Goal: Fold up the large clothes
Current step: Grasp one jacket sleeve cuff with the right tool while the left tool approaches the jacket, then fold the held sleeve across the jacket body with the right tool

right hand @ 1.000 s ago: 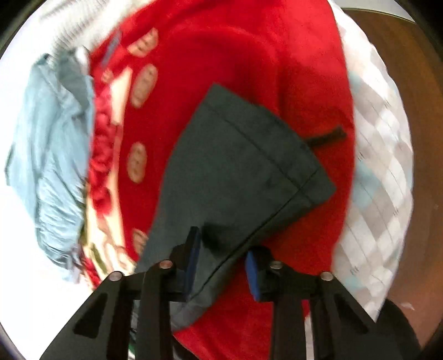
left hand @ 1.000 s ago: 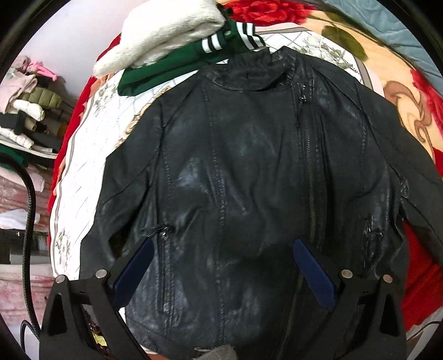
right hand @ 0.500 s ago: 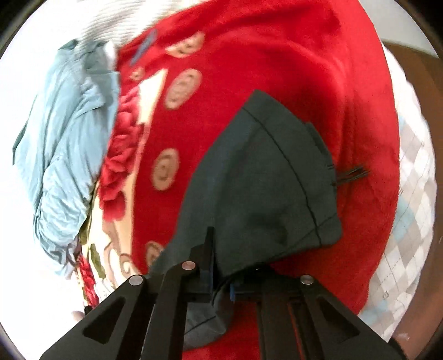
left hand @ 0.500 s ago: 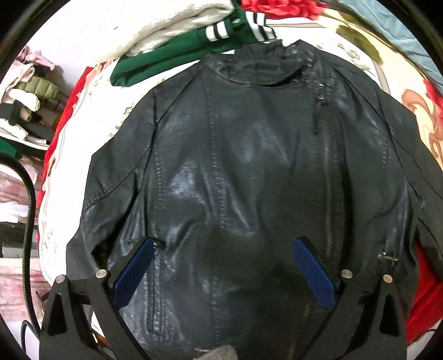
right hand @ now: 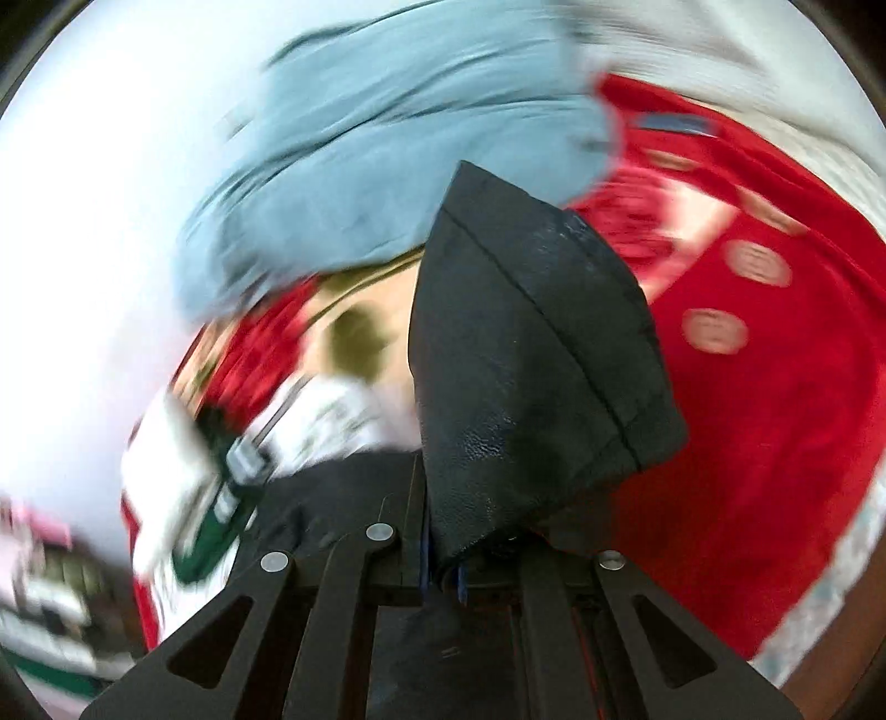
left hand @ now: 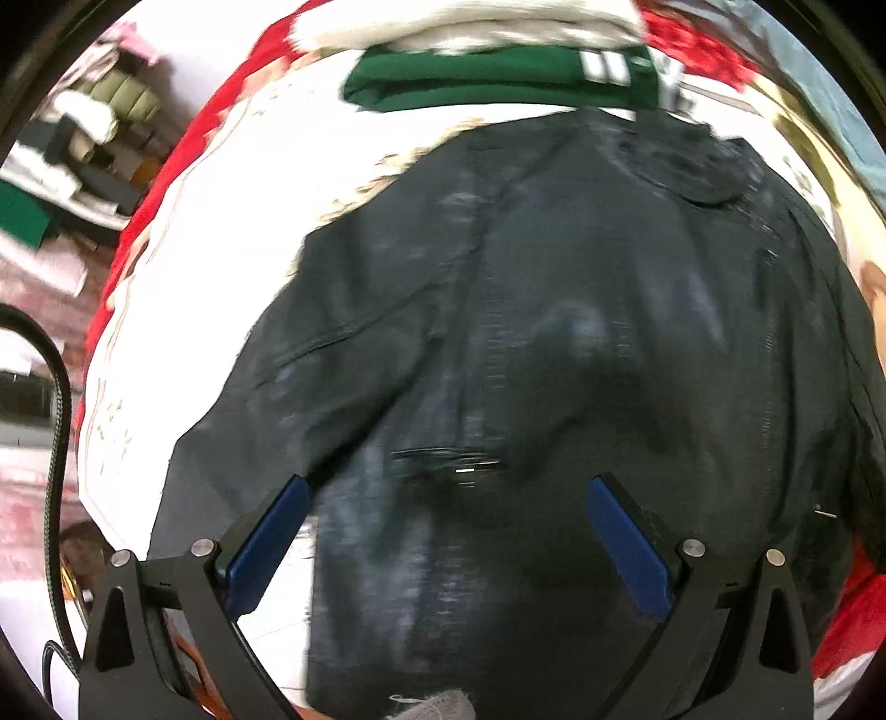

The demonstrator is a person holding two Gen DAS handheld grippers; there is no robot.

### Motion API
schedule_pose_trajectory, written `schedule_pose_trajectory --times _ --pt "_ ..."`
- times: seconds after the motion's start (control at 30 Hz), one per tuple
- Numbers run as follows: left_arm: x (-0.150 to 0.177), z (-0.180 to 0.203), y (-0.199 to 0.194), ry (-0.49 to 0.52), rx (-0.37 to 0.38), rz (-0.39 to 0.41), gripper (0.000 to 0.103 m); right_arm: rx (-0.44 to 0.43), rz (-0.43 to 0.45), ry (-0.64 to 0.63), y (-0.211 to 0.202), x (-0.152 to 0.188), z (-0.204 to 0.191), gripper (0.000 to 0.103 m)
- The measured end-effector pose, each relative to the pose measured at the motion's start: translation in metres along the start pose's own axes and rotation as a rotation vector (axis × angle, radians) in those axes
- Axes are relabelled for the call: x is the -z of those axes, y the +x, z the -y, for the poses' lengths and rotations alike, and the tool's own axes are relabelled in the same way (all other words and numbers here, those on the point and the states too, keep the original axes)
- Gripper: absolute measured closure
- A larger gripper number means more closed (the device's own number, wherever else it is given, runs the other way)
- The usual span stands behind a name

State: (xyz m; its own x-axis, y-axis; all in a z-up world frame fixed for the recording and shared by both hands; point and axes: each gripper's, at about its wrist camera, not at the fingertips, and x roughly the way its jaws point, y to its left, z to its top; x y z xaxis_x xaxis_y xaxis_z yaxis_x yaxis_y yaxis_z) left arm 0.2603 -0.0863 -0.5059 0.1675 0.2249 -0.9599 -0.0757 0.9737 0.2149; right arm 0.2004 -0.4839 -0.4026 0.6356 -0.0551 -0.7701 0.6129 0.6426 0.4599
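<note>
1. Black jacket spread front-up on the bed, collar toward the green garment and the white fleece at the far edge.
2. Sleeve cuff of this jacket clamped in the right gripper; fingers just closed together on the leather, cuff standing up in front of the camera, above the red blanket and near the blue cloth.
3. Left gripper above the lower part of the jacket body, blue fingers wide apart, nothing between them, no touch visible.
4. Step in hand, as judged: carrying the sleeve across onto the jacket body for the first fold.
5. To do it well:
   - Keep the grip firm on the cuff; smooth leather probably slips easily.
   - Lift only enough to clear the body, then bring the sleeve over in a flat arc, no twisting.
   - Lay the cuff down on the chest area, sleeve straight, seam not rolled.
   - Use the free left gripper to press the body near the shoulder, so the whole jacket does not drag over the bed.
   - Let go only after the sleeve lies flat.
6. Risk, as judged: stiff leather likely springs back; a short press on the crease may be needed.
7. Both views blurred, so small details of zipper and pocket not certain.
</note>
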Motion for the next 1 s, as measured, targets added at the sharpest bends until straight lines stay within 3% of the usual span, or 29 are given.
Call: schedule_pose_trajectory --times 0.13,0.3,0.43,0.5,0.6,0.67,0.7,0.87,0.93,1.0 --pt "0.004 -0.052 0.012 -0.08 -0.032 -0.017 0.0 -0.051 -0.11 -0.22 0.046 0.048 -0.106 0.097" --pt "0.016 -0.115 0.037 -0.191 -0.076 -0.059 0.0 -0.02 -0.225 -0.614 0.114 0.167 -0.22 0.097" --pt "0.033 -0.162 0.055 -0.275 -0.097 -0.104 0.0 0.049 -0.379 -0.872 0.168 0.258 -0.259 0.096" --pt "0.043 -0.183 0.059 -0.314 -0.095 -0.126 0.0 0.055 -0.5 -0.926 0.186 0.288 -0.263 0.084" --pt "0.064 -0.213 0.062 -0.405 -0.053 -0.165 0.0 0.005 -0.588 -0.884 0.175 0.291 -0.263 0.073" --pt "0.078 -0.227 0.064 -0.463 -0.008 -0.189 0.0 -0.032 -0.603 -0.851 0.155 0.283 -0.259 0.055" --pt "0.085 -0.234 0.066 -0.498 0.019 -0.203 0.0 -0.041 -0.602 -0.835 0.142 0.276 -0.254 0.051" --pt "0.126 -0.267 0.091 -0.757 0.202 -0.275 0.0 -0.009 -0.595 -0.756 0.102 0.244 -0.228 0.051" --pt "0.142 -0.278 0.111 -0.905 0.295 -0.304 0.001 0.003 -0.601 -0.723 0.1 0.233 -0.22 0.051" --pt "0.153 -0.287 0.129 -1.03 0.341 -0.303 0.001 0.015 -0.619 -0.689 0.105 0.229 -0.212 0.051"
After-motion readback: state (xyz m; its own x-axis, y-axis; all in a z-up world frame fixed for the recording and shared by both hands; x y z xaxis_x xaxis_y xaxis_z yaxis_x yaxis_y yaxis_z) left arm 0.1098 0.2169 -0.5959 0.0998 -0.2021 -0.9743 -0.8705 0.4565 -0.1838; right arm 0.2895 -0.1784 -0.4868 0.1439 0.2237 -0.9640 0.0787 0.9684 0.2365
